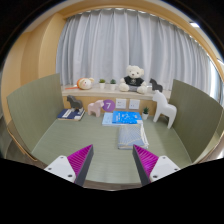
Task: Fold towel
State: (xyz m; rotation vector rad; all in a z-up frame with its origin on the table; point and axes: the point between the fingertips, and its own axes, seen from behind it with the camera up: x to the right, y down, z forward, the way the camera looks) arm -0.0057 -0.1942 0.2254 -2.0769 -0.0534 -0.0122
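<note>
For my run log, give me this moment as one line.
stage: approach, fold not begun | claw: open, empty, above table | towel: folded stack ahead of fingers, untouched | beyond: blue book

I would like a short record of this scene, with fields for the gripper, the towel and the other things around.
gripper: open, nothing between the fingers
pads: pink, on the inner faces
towel: folded, pale, on the table just beyond the fingers
table: green top
blue book: lying flat behind the towel
plush panda: sitting on the shelf before the curtain
curtain: white, closed
</note>
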